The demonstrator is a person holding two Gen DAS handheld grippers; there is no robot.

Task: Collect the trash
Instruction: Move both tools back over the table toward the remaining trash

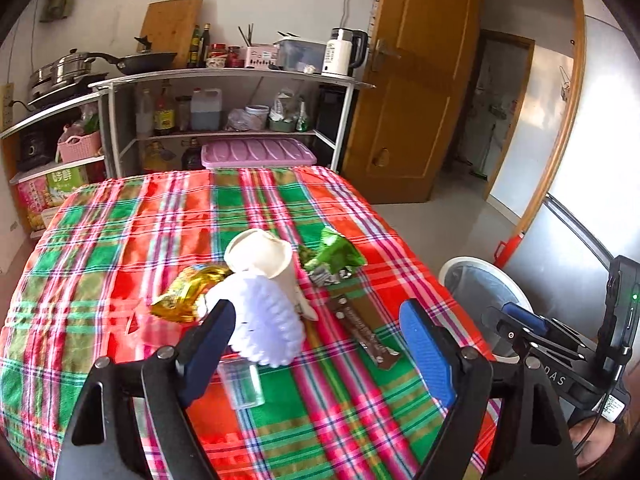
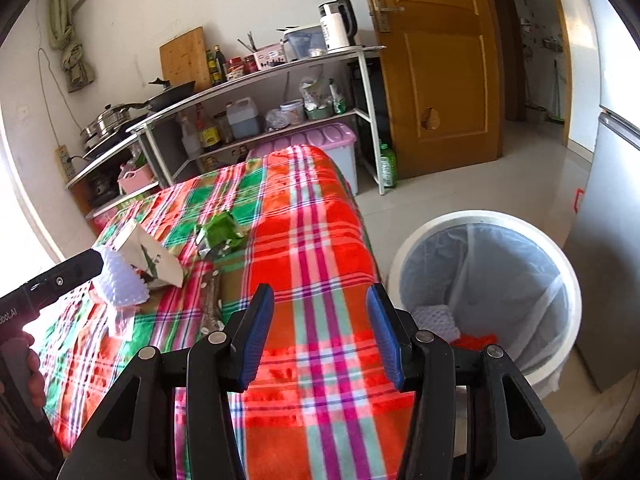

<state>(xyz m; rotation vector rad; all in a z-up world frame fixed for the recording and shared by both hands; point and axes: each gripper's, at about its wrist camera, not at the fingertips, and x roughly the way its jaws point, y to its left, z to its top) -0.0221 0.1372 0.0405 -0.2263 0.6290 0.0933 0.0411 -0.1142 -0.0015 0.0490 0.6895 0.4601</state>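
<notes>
Trash lies clustered mid-worktop on the plaid cloth [image 1: 120, 240]: a white foam net sleeve [image 1: 266, 320], a paper cup [image 1: 264, 254] on its side, a gold wrapper [image 1: 188, 292], a green wrapper [image 1: 332, 256] and a brown bar wrapper [image 1: 362, 330].

Left tool [image 1: 320, 340]: open, nothing gripped. The foam sleeve sits directly ahead, against the inner face of the left-hand finger, well apart from the other. Its long axis runs roughly along the tool's line of approach.

Right tool [image 2: 316, 336]: open, empty, over bare cloth near the worktop edge, with the lined bin [image 2: 416, 240] just beside it on the floor.

Judgement: the left hand is nearer the sleeve; the jaws need only centre, then close.
</notes>
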